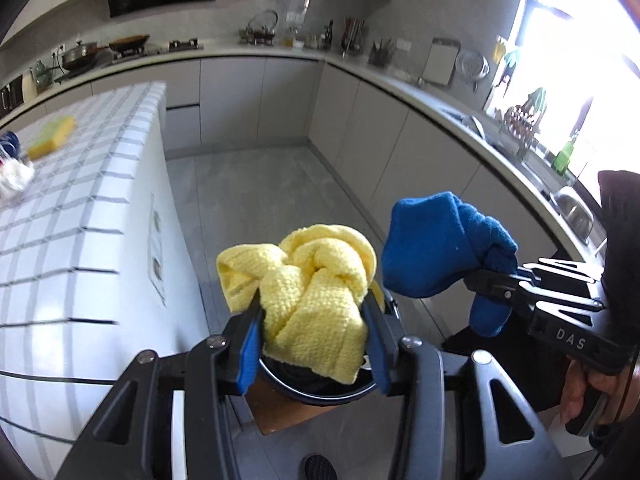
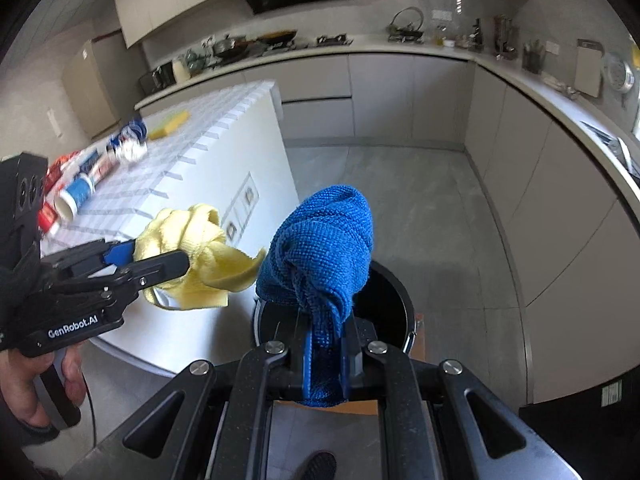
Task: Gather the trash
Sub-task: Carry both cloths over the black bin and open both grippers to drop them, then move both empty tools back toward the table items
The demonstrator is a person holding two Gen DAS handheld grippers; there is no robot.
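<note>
My left gripper (image 1: 314,320) is shut on a crumpled yellow cloth (image 1: 308,296) and holds it above the open black bin (image 1: 320,394). My right gripper (image 2: 326,344) is shut on a bunched blue cloth (image 2: 324,248), held over the same bin (image 2: 384,300). In the left wrist view the blue cloth (image 1: 436,248) and right gripper (image 1: 496,280) are to the right of the yellow one. In the right wrist view the yellow cloth (image 2: 200,248) and left gripper (image 2: 160,264) are to the left.
The bin stands on a brown board (image 1: 288,412) on the grey floor beside a white tiled island (image 1: 80,208). On the island lie a yellow sponge (image 1: 52,138), crumpled white paper (image 1: 14,178), cans and packets (image 2: 76,192). Grey cabinets (image 2: 560,208) run along the right.
</note>
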